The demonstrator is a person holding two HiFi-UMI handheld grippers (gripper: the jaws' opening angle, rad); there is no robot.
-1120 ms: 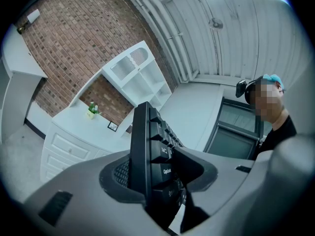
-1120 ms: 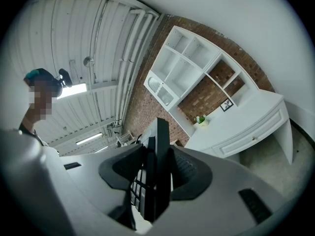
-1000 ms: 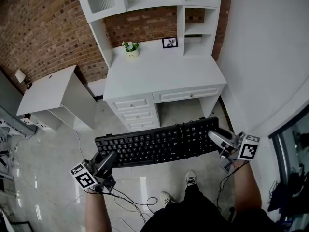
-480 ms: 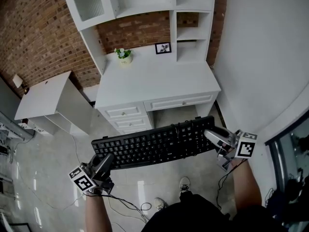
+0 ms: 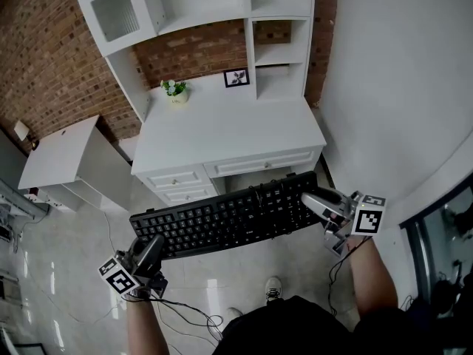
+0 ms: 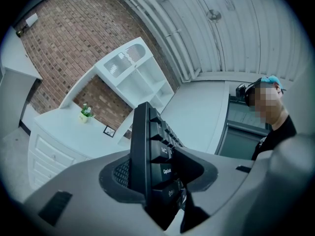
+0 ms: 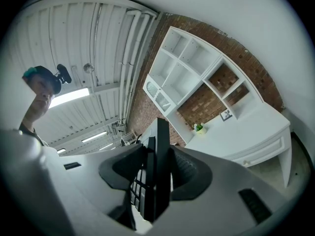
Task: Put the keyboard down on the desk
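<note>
A black keyboard [image 5: 229,213] hangs in the air over the floor, just in front of the white desk [image 5: 222,128]. My left gripper [image 5: 153,246] is shut on its left end, and my right gripper [image 5: 314,200] is shut on its right end. In the left gripper view the keyboard [image 6: 150,151] stands edge-on between the jaws, keys facing right. The right gripper view shows the keyboard [image 7: 158,166] edge-on as well, clamped between the jaws. The desk top is bare in the middle.
A small potted plant [image 5: 174,89] and a picture frame [image 5: 236,78] stand at the back of the desk under white shelves [image 5: 222,6]. A low white cabinet [image 5: 63,165] sits to the left. Cables [image 5: 185,313] trail on the tiled floor. A wall is on the right.
The desk has drawn closer and lower in the head view. The keyboard, still held at both ends, has moved forward toward the desk's front edge.
</note>
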